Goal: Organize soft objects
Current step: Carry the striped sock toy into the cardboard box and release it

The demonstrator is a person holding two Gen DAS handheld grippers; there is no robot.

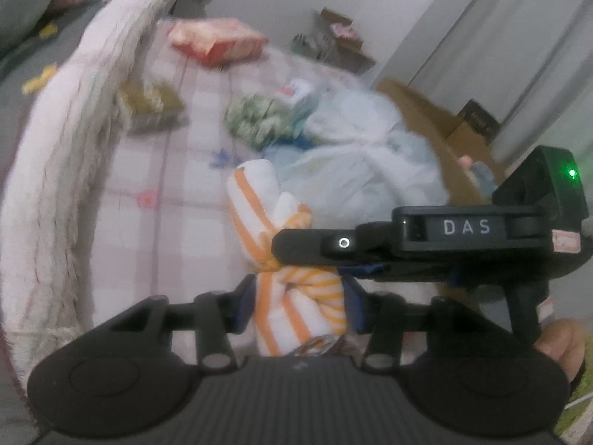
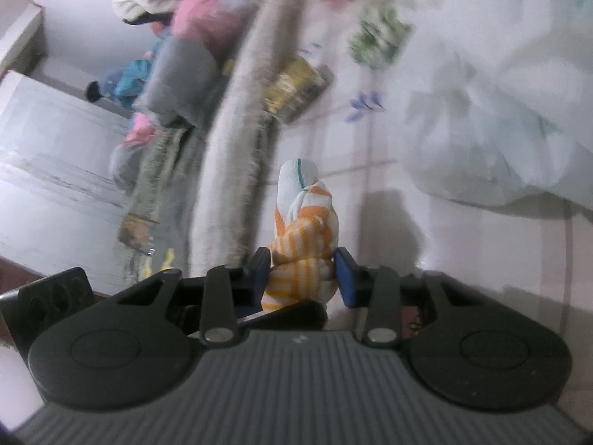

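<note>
You are holding the orange-striped cloth (image 1: pixel 296 296) over the checked bedsheet (image 1: pixel 155 170).
Both the left gripper (image 1: pixel 296 302) and right gripper (image 2: pixel 302 276) are clamping it; keep the tension even while folding.

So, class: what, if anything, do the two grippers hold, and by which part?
Both hold the orange-striped cloth. The left gripper clamps its near end; the right gripper clamps the bunched, twisted part near that same end.
</note>
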